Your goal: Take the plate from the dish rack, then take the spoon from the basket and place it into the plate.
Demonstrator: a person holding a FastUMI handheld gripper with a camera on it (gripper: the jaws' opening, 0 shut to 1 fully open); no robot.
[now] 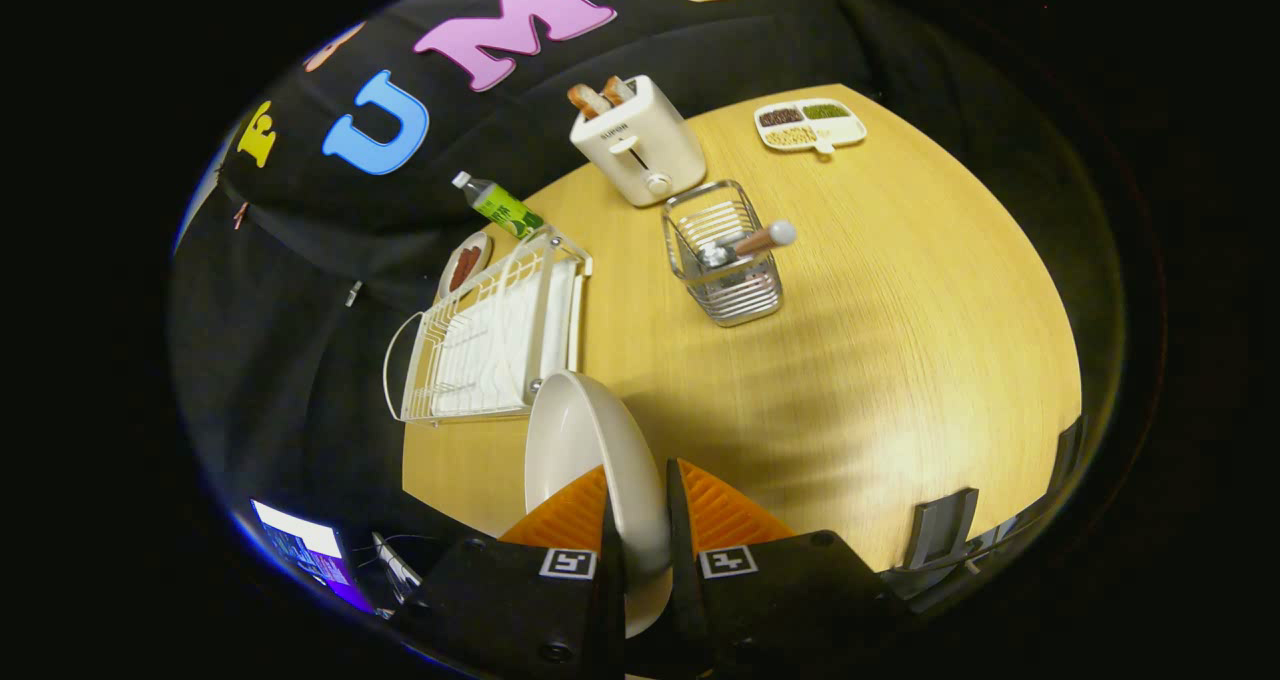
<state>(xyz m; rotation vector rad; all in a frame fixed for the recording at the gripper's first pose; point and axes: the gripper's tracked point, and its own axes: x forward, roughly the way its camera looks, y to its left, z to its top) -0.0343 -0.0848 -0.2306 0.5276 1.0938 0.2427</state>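
Light wooden surface carries everything. White wire dish rack sits near its edge against the black cloth wall, slots bare, a white drip tray under it. Round white ceramic plate is held on edge, lifted out of the rack, just beside the rack's near corner and tilted; its rim runs down between the fingers. Gripper is clamped on the plate: both fingers press its rim, one on each face.

Cream two-slot toaster stands beyond the rack with two slices of toast poking out. Silver wire basket stands just ahead of the toaster, well beyond the fingers. Spoon with wooden handle and white rounded end leans inside that basket, handle sticking out over its rim, metal end down in the basket.

White divided tray with dark, green and yellowish fillings lies at the far side of the surface, apart from the toaster. Green-labelled clear bottle with white cap lies tilted behind the rack. Small oval dish with reddish-brown pieces sits just beside the rack's far end.
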